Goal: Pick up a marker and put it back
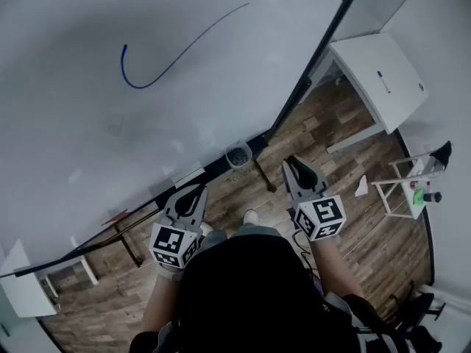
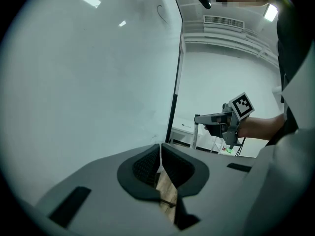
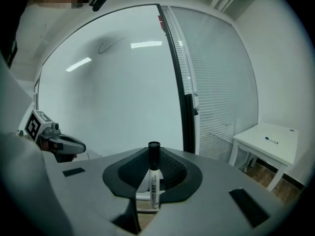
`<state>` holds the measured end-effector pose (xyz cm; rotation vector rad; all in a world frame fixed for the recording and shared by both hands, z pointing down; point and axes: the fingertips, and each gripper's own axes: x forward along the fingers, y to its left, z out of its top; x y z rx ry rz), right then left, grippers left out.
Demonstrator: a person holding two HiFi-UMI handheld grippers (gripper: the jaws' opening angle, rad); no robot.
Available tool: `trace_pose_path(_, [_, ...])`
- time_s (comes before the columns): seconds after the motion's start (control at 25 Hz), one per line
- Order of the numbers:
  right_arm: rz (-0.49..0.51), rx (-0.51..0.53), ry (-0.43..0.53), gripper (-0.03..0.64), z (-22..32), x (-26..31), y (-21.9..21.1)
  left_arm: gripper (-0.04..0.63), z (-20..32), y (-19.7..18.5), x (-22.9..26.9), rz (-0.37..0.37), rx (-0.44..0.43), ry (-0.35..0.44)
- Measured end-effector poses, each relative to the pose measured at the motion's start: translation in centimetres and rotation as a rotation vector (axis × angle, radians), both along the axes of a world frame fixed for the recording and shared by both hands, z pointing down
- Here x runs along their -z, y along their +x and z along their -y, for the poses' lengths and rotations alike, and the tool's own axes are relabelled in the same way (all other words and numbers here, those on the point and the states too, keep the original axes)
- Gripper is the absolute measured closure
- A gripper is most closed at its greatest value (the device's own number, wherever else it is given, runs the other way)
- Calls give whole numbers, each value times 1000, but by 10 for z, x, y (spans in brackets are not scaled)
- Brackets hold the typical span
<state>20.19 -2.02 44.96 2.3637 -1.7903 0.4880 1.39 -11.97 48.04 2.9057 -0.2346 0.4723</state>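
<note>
Whiteboard (image 1: 110, 138) fills the left and middle of your head view. It lies tilted across the view, and its dark frame runs down toward the right. A blue line (image 1: 151, 79) curves across its upper part and hooks at its left end. A small round cup (image 1: 237, 155) sits at the board's lower edge, near its right corner. Below the board you see wood-plank floor (image 1: 331, 131). At the upper right of the room stands a white table (image 1: 390, 101), with a small blue pen-like thing (image 1: 382, 80) lying near its middle. Further down the right side is a small white rack (image 1: 401, 190) holding a few coloured items too small to name.

Your left gripper (image 1: 197, 191) points toward the board's lower edge. Its jaws stand together with the pads meeting at their tips. Nothing is between them, and only floor shows through the slit below.

Your right gripper (image 1: 292, 162) is held to the right of the left one, apart from it, and points past the board's right-hand frame. Its jaws are narrowed onto the marker (image 3: 154, 173). The white barrel stands upright between the two pads, with the black cap (image 3: 154, 151) uppermost and rising just above the pad tips. The marker is therefore in your right gripper, away from the table and not touching the board. Your left gripper does not touch it.
</note>
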Motion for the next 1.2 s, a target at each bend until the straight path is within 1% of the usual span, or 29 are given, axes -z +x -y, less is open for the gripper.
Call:
trace_pose_path(0.36, [-26,205,41,529,69,15,-24,568,16,-52,-1,13,210,-11])
trace_pose_path(0.68, [-48,356,42,531,114,11,-50,568,19,-99,-5,44,377,-23])
trace_pose_path(0.84, [-45,414,28,531,126,2,-63,568,13,-115,-9,56,427,-25])
trace_pose_path(1.0, [-42,458,-6,531,136,-16,-73,568,10,-127,-12,66,482,-38])
trace_pose_path(1.2, [-32,485,-56,531,140,-41,-82,568,5,-138,-18,81,513,-48])
